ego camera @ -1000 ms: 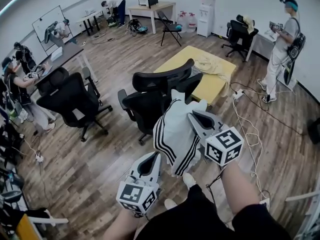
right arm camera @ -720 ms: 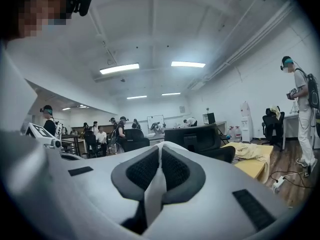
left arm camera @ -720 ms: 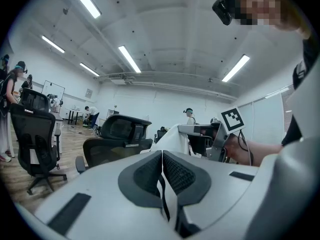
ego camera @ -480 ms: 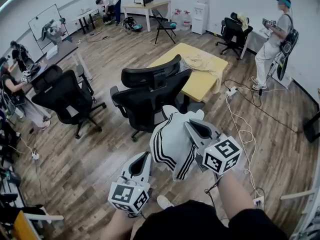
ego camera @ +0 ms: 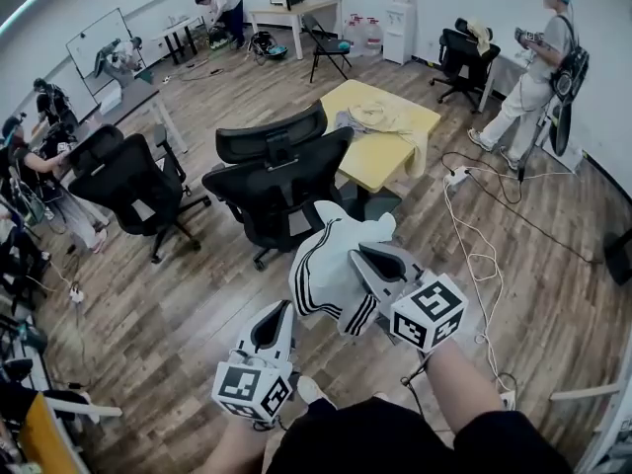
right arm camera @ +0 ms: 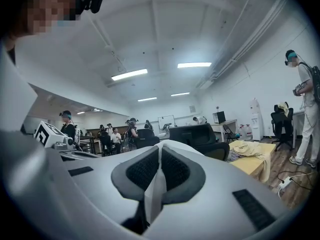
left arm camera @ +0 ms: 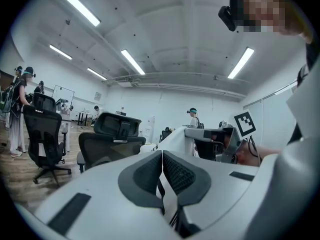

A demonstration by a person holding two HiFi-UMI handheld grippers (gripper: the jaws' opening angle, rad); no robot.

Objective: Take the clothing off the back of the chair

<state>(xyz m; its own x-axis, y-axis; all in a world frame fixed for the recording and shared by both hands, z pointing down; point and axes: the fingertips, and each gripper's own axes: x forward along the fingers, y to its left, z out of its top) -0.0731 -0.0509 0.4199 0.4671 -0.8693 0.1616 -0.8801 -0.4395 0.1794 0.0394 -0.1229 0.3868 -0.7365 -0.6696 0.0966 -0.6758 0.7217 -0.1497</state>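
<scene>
A white garment with black stripes [ego camera: 331,270] hangs from my right gripper [ego camera: 367,258], which is shut on a fold of it; that white fold [right arm camera: 156,186] shows pinched between the dark pads in the right gripper view. The garment is in the air, apart from the black office chair [ego camera: 281,181] that stands beyond it. My left gripper [ego camera: 274,322] is lower and to the left, shut with nothing in it; its pads [left arm camera: 150,171] meet. From the left gripper view the chair [left arm camera: 112,136] stands ahead, the garment [left arm camera: 170,136] to its right.
A yellow table [ego camera: 370,156] with a pale cloth heap [ego camera: 380,117] stands behind the chair. Another black chair [ego camera: 128,181] is on the left. White cables [ego camera: 474,255] trail over the wooden floor on the right. People stand and sit along the walls.
Both grippers and the garment have drawn back from the chair, which now sits further up and left in the head view. The right gripper has kept its hold; the left stayed shut.
</scene>
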